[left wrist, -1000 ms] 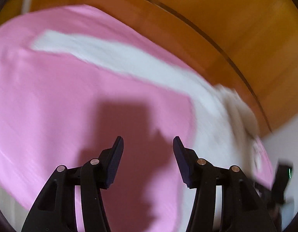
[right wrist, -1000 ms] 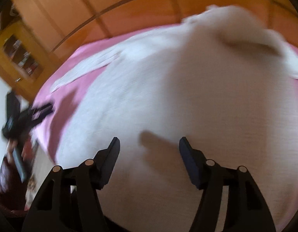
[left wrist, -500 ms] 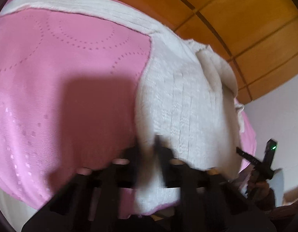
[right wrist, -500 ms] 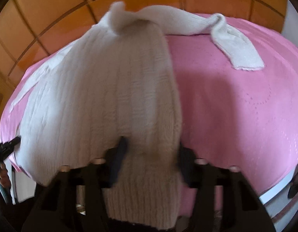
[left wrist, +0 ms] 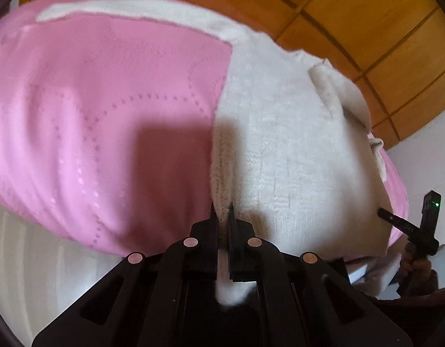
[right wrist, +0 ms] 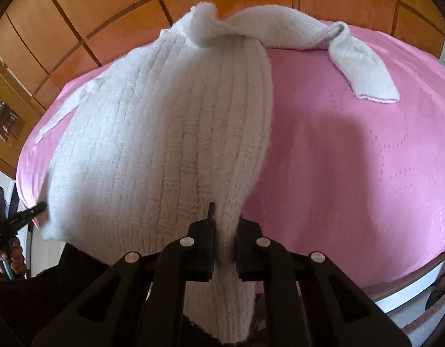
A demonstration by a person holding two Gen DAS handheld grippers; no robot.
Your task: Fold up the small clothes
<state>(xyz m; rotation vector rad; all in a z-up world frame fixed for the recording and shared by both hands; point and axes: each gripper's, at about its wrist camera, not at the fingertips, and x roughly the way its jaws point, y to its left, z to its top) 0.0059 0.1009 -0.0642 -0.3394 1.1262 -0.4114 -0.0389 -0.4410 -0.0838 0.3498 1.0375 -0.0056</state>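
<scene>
A cream ribbed knit sweater (right wrist: 164,121) lies on a pink bedspread (right wrist: 352,159), its sleeves spread to both sides. My right gripper (right wrist: 223,214) is shut on the sweater's bottom hem at its right corner. My left gripper (left wrist: 222,211) is shut on the hem at the sweater's (left wrist: 286,150) left corner. Each hem corner hangs pinched between the jaws. The left gripper (right wrist: 17,217) also shows at the far left of the right wrist view, and the right gripper (left wrist: 407,225) at the far right of the left wrist view.
The pink bedspread (left wrist: 92,121) covers the bed up to a wooden panelled headboard wall (right wrist: 106,14). One sleeve (right wrist: 361,69) lies twisted at the back right. A wooden cabinet (right wrist: 5,115) stands at the left. The bed's white edge (right wrist: 407,286) runs below the spread.
Both grippers came down to the near hem and went from open to shut on the sweater's two bottom corners.
</scene>
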